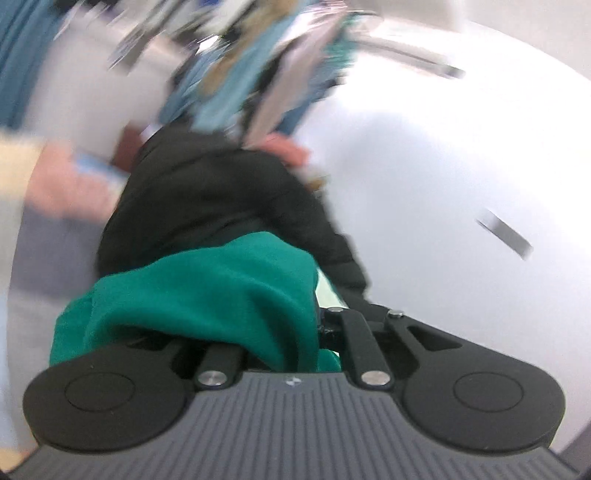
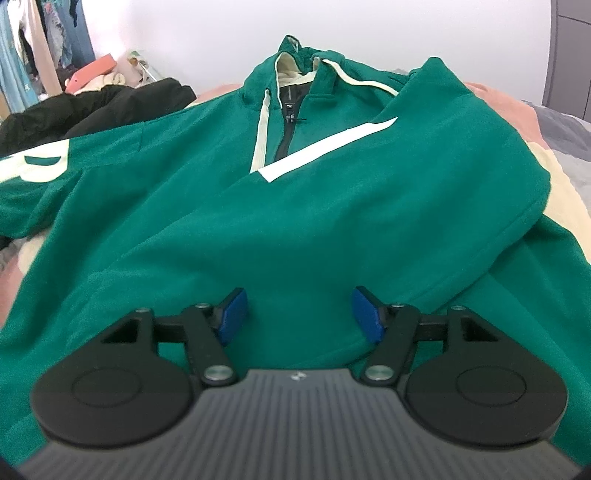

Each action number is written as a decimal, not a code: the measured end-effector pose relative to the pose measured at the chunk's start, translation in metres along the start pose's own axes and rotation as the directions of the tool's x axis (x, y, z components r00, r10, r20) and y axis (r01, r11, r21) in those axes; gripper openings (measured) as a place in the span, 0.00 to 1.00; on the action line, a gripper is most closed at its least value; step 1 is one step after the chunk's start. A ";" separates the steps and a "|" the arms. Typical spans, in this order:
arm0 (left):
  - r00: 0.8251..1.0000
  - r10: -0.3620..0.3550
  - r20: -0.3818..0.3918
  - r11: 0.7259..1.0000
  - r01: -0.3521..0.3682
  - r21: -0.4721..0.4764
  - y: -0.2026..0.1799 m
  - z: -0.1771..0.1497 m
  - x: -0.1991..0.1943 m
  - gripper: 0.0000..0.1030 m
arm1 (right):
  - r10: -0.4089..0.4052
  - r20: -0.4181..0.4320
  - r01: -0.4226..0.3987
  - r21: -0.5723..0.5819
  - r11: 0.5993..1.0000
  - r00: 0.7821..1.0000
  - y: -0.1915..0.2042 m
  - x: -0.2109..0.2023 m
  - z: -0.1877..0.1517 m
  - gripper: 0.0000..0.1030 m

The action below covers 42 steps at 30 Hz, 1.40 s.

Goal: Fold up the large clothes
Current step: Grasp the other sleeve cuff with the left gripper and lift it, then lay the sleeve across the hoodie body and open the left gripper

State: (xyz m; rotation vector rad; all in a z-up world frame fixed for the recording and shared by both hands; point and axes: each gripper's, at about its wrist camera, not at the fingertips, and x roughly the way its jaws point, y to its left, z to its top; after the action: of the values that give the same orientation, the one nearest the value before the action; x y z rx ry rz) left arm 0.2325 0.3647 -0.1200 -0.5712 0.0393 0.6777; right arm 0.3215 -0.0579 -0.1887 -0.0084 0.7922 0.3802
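A green hoodie (image 2: 295, 206) with white drawstrings, a short zip and a white stripe lies front up on the bed, hood at the far side. My right gripper (image 2: 299, 314) is open just above its lower part, blue pads (image 2: 232, 314) spread wide with green fabric between them. In the blurred left wrist view, my left gripper (image 1: 295, 325) is shut on a bunch of the green hoodie fabric (image 1: 207, 295), which drapes over and hides the fingers.
A black jacket (image 2: 92, 107) lies at the far left of the bed, also ahead in the left wrist view (image 1: 214, 199). Hanging clothes (image 2: 33, 48) stand at the back left. A white wall (image 2: 406, 29) is behind the bed. The bedding (image 2: 517, 107) is pink, cream and grey.
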 end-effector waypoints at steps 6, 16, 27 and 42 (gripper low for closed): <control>0.987 -0.151 0.059 0.944 0.126 0.306 -0.093 0.008 -0.053 0.12 | 0.022 0.044 -0.024 0.030 0.999 0.999 -0.008 -0.024 0.003 0.63; 0.866 -0.471 -0.167 0.668 0.474 0.574 -0.244 -0.078 -0.128 0.12 | 0.013 0.128 -0.032 0.144 0.989 0.992 -0.041 -0.060 0.008 0.64; 0.694 -0.373 -0.616 0.424 0.718 0.552 -0.287 -0.267 -0.156 0.12 | -0.033 0.160 -0.014 0.286 0.958 0.987 -0.091 -0.062 0.005 0.64; 0.505 -0.368 -0.781 0.477 0.823 0.308 -0.241 -0.204 -0.150 0.76 | 0.012 0.211 -0.073 0.281 0.957 0.977 -0.090 -0.073 0.004 0.65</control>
State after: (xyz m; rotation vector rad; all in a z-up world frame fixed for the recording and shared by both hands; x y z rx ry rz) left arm 0.2899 0.0206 -0.1431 -0.0403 0.6575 -0.3581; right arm 0.3080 -0.1653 -0.1473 0.3176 0.6349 0.2980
